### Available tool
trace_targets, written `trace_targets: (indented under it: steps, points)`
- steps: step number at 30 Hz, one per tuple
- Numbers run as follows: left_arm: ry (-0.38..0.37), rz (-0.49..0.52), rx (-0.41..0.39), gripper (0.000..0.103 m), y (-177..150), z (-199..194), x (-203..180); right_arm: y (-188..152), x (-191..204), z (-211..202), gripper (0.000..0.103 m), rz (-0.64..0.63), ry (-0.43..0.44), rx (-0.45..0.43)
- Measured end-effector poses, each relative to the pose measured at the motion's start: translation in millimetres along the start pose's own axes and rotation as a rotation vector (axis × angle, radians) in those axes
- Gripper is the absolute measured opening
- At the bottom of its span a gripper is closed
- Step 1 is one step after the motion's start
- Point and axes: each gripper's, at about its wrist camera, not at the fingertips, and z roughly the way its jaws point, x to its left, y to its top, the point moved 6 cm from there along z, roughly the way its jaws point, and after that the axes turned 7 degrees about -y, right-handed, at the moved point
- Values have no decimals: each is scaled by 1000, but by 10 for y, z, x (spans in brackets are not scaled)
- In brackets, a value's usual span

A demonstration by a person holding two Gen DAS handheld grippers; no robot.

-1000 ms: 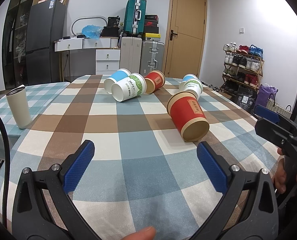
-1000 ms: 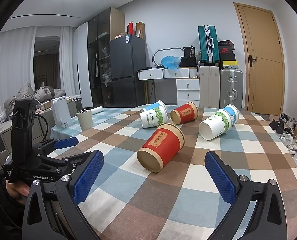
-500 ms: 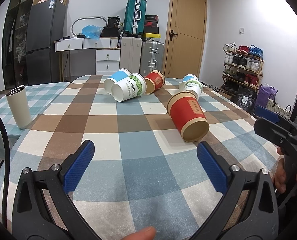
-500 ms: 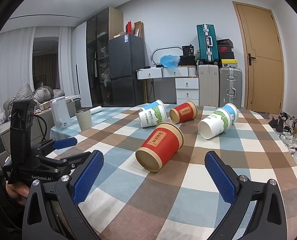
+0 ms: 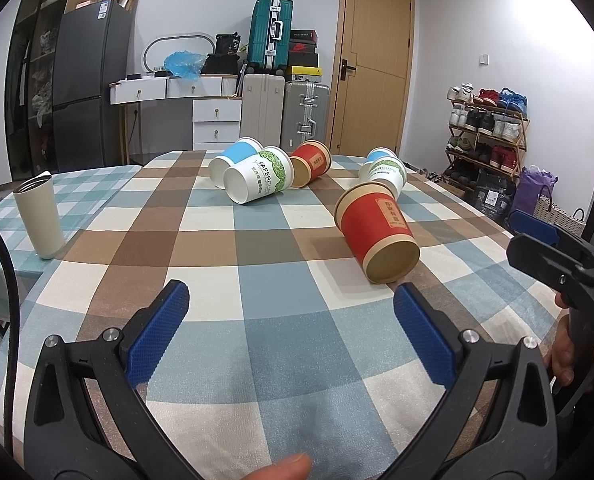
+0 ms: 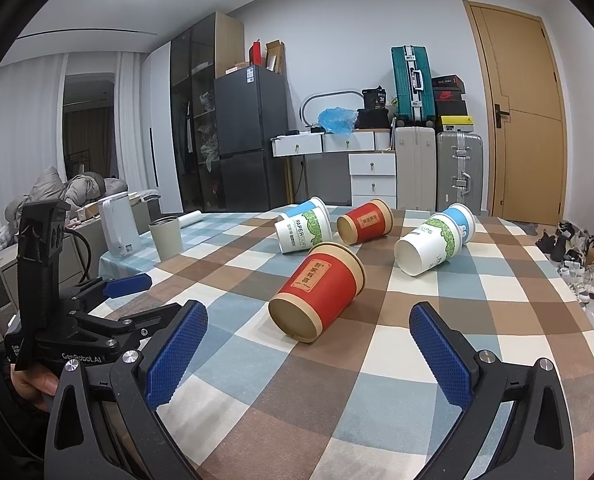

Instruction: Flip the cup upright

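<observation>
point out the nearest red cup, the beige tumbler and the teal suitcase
nearest red cup point(image 6: 321, 286), right wrist view, red side wall
beige tumbler point(image 5: 39, 216), left wrist view, mid body
teal suitcase point(image 5: 271, 36), left wrist view, front shell

blue-banded cup point(image 5: 237, 152): you see only its top, the green-leaf cup point(image 5: 259, 179) covers the rest | second blue cup point(image 6: 459, 216): mostly behind another leaf cup point(image 6: 427, 246) | right gripper point(image 5: 545, 236): cut by the left wrist view's right edge | nearest red cup point(image 6: 317, 294): label characters too small to read
</observation>
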Motion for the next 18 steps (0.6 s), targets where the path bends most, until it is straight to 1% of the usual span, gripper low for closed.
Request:
trace_targets:
  steps: [18]
  points:
    - [7, 2, 8, 102, -6, -11, 22, -17, 23, -12, 103, 20, -8, 18]
